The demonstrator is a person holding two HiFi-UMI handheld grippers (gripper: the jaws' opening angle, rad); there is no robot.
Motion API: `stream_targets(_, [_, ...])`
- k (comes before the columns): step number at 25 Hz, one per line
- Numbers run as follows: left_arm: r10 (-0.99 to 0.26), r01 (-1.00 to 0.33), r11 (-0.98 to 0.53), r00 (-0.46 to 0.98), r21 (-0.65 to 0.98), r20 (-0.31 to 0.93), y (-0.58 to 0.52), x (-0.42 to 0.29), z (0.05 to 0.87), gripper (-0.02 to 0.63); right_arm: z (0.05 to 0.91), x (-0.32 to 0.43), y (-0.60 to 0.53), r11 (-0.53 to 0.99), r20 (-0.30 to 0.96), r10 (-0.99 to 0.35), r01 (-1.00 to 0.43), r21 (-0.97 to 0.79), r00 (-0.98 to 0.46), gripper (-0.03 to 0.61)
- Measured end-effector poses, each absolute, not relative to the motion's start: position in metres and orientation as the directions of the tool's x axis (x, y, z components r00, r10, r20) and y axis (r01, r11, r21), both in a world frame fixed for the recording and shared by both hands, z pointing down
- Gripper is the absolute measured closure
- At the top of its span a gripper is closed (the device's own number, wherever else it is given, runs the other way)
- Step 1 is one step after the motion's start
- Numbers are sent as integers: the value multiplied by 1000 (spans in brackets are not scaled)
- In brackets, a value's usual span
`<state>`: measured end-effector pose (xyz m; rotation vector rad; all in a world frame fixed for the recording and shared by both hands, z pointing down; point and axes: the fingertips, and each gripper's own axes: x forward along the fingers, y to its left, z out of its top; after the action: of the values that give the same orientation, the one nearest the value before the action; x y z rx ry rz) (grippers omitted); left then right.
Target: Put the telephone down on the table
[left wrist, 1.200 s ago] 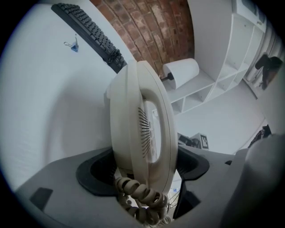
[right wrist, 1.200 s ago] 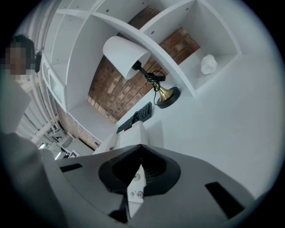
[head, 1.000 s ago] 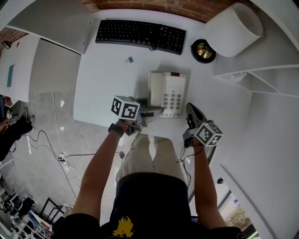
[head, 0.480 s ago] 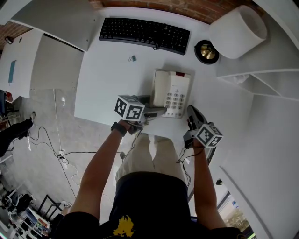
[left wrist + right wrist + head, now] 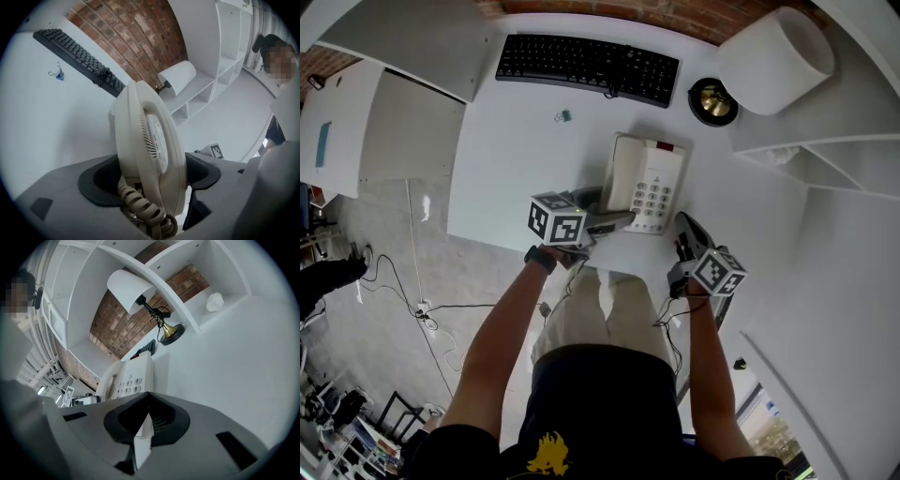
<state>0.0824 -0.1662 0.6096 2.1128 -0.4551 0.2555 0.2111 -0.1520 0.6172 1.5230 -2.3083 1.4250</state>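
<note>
The beige telephone [image 5: 645,183] with its handset and keypad is over the white table [image 5: 516,169], near the front edge. My left gripper [image 5: 614,221] is shut on the phone's near left side. In the left gripper view the telephone [image 5: 150,145] stands on edge between the jaws, with its coiled cord [image 5: 143,213] hanging below. My right gripper [image 5: 682,234] is shut and empty, just right of the phone's near corner. The right gripper view shows the telephone [image 5: 129,378] ahead and to the left of its jaws.
A black keyboard [image 5: 586,67] lies along the table's far edge, with a small binder clip [image 5: 563,116] in front of it. A lamp with a white shade [image 5: 773,58] and brass base [image 5: 712,101] stands at the far right, next to white shelves [image 5: 825,155].
The left gripper has rolled a little, and the telephone in it has tipped and swung slightly, its far end now leaning right. The right gripper has stayed in place.
</note>
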Motion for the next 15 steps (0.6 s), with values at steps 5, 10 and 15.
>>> stream_targets(5, [-272, -423, -519, 906, 743, 325, -168, 83, 605, 209, 618, 211, -148, 99, 472, -712, -740, -665, -520, 584])
stream_targets(10, [-325, -465, -522, 883, 715, 337, -172, 79, 607, 202, 618, 211, -147, 100, 470, -714, -740, -665, -519, 584])
stream_targets(15, [-352, -489, -524, 870, 698, 346, -176, 76, 607, 199, 618, 210, -146, 101, 465, -715, -735, -670, -522, 584])
